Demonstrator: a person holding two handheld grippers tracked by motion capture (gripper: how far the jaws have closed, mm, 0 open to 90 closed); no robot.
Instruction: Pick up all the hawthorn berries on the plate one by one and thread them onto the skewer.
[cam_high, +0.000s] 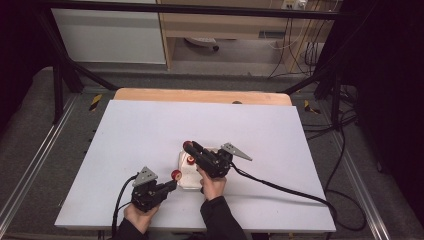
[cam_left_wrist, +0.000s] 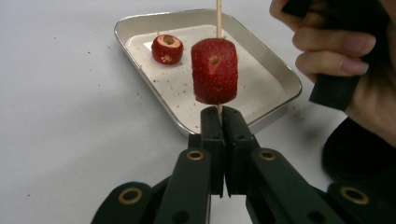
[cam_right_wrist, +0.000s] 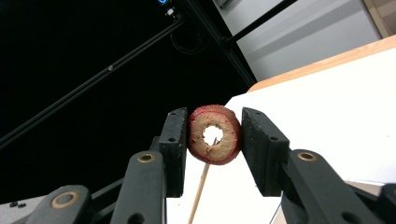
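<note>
Left gripper (cam_left_wrist: 219, 112): your jaws are pressed together on the thin wooden skewer (cam_left_wrist: 218, 16), gripping it just below the fruit; in the high view this gripper (cam_high: 170, 186) sits near the table's front edge, left of the tray.
Skewer: stands roughly upright in the left gripper view, rising past the top of the frame; in the right gripper view it (cam_right_wrist: 200, 193) runs up to the ring's hole from below.
Threaded piece (cam_left_wrist: 215, 71): red, barrel-shaped, with small pits; already on the skewer, just above your left jaws.
Right gripper (cam_right_wrist: 214, 135): your jaws are clamped on a cored red ring (cam_right_wrist: 215, 134), one jaw against each side; hole faces the camera. In the high view this gripper (cam_high: 190, 146) is raised over the tray's far side.
Tray (cam_left_wrist: 275, 70): shallow metal, white inside, flecked with red crumbs; on the white table (cam_high: 150, 130), between your hands.
Loose piece (cam_left_wrist: 167, 48): one cored red fruit lies in the tray's far part, apart from the skewer.
Right hand (cam_left_wrist: 345, 60): near the tray's right edge in the left gripper view.
</note>
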